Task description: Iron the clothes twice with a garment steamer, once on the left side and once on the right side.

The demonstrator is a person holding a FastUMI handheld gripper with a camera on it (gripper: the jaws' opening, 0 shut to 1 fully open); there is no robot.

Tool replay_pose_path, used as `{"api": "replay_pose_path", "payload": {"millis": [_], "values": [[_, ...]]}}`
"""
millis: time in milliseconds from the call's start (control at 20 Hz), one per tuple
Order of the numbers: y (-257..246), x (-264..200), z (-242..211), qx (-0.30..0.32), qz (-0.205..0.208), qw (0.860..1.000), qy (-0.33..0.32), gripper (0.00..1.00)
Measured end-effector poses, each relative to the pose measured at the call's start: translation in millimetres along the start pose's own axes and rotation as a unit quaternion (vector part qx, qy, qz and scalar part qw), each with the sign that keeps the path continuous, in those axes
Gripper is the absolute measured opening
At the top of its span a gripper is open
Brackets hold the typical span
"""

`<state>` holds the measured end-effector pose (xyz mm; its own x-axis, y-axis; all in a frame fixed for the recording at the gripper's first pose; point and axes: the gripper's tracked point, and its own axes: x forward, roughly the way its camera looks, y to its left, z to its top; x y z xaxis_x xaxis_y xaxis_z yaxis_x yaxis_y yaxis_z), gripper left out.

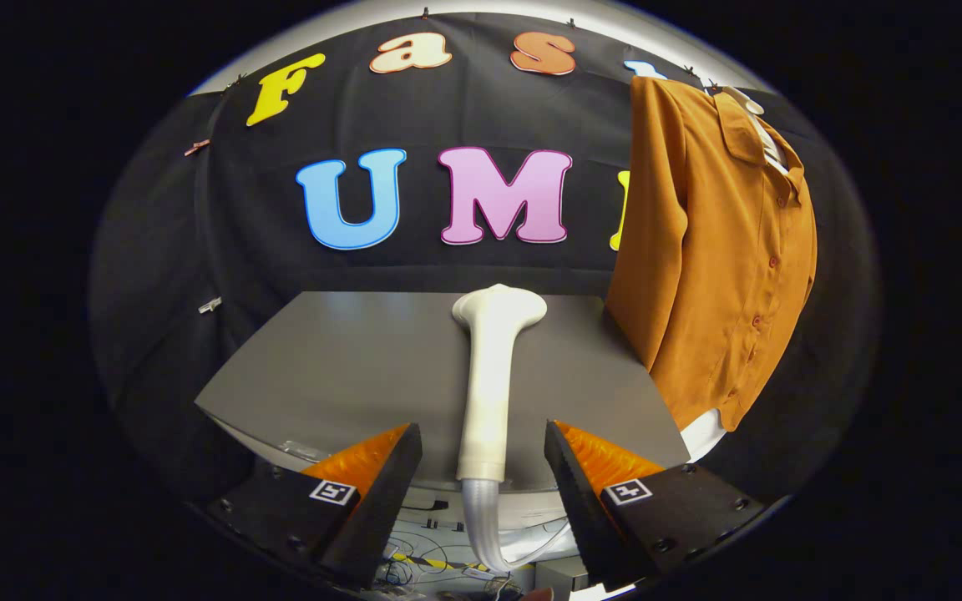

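Claw [483, 451] is spread wide, steamer handle [488, 392] sitting between the fingers untouched; orange shirt [715, 250] hangs beyond, off right.

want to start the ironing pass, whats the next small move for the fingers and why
Probably close the fingers on the white plastic steamer handle. It lies on the grey table between the open fingers, neither touching it, so nothing is gripped yet. The orange button-up shirt hangs beyond, off to the right, waiting to be steamed.
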<state>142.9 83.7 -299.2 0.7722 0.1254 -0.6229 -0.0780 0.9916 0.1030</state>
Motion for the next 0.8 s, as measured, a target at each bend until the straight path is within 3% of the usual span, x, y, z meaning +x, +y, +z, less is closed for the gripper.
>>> {"api": "replay_pose_path", "payload": {"millis": [150,200,350,400,450,500,700,800], "values": [[6,21,-4,-0.009,0.003,1.000,0.020,0.93],[6,31,-8,-0.016,0.000,1.000,0.025,0.87],[9,47,-14,-0.019,-0.002,0.999,0.032,0.70],[3,44,-15,-0.022,-0.012,0.999,0.037,0.59],[0,50,-14,-0.014,-0.009,0.999,0.032,0.58],[3,42,-13,-0.005,-0.001,1.000,0.024,0.37],[9,43,-8,-0.019,0.016,1.000,0.008,0.26],[10,36,-6,-0.017,0.023,1.000,-0.003,0.26]]}}
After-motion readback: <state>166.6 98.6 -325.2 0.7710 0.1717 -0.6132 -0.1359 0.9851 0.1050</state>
